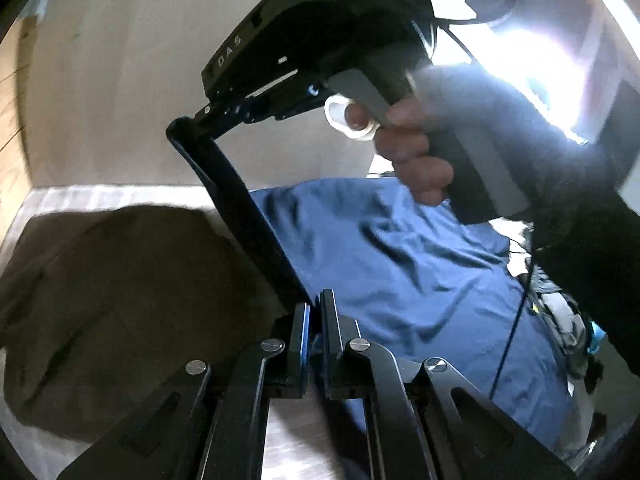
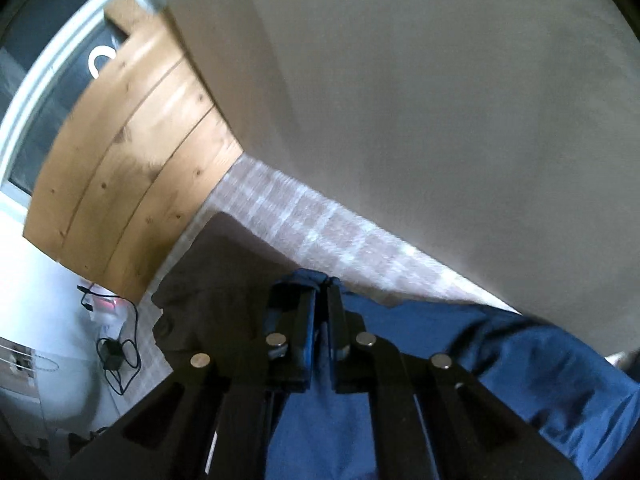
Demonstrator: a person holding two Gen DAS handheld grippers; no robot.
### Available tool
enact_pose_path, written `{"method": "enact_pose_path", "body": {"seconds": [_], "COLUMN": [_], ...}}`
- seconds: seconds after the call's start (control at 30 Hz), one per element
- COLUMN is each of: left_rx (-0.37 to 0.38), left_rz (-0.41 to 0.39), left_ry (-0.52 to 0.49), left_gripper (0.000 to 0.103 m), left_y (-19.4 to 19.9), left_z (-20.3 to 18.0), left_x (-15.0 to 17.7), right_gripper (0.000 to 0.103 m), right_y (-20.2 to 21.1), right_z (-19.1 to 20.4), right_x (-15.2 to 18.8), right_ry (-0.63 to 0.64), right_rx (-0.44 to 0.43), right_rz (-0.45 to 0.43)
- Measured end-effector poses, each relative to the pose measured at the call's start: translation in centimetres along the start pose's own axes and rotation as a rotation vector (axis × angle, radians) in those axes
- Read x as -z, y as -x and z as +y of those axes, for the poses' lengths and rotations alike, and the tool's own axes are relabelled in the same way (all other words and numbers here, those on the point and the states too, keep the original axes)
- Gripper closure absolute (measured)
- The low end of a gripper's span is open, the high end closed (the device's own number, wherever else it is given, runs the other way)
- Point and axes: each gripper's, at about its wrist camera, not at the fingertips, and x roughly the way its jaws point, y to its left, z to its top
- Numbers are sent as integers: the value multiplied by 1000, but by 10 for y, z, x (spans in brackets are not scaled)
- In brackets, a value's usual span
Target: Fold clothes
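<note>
A blue garment (image 1: 400, 256) hangs stretched in the air between my two grippers. My left gripper (image 1: 315, 308) is shut on its edge, the cloth pinched between the jaws. In the left wrist view the person's hand holds the other gripper (image 1: 192, 128) up high, and the taut cloth edge runs from it down to my left jaws. In the right wrist view my right gripper (image 2: 322, 284) is shut on a bunched corner of the blue garment (image 2: 500, 352), which drapes to the right and below.
A brown garment (image 1: 120, 300) lies folded on the checked surface (image 1: 100, 196) at the left; it also shows in the right wrist view (image 2: 216, 276). A beige wall (image 2: 440, 100) stands behind. A wooden panel (image 2: 132, 152) and a black charger cable (image 2: 116, 356) lie at the left.
</note>
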Motion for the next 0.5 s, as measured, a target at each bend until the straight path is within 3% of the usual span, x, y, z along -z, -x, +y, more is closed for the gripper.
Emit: {"method": "enact_pose_path", "body": {"seconds": [0.17, 0.23, 0.27, 0.37, 0.4, 0.5], "left_rx": [37, 87, 105, 106, 100, 54], "left_rz": [53, 106, 153, 258, 263, 276], "left_ry": [-116, -139, -161, -248, -264, -263], "left_gripper": [99, 98, 95, 91, 89, 83], "left_y": [-28, -47, -58, -73, -72, -68], "left_z": [-39, -54, -62, -80, -82, -72], "left_x": [-4, 0, 6, 25, 29, 36], "right_gripper": [98, 98, 97, 82, 74, 72], "right_y": [33, 50, 53, 62, 64, 79], "right_z": [-59, -93, -109, -163, -175, -198], "right_x": [28, 49, 62, 101, 109, 128], "right_ry": [-87, -150, -166, -240, -274, -329], "right_rx": [27, 54, 111, 287, 296, 293], "right_rz": [-62, -87, -70, 14, 27, -1]}}
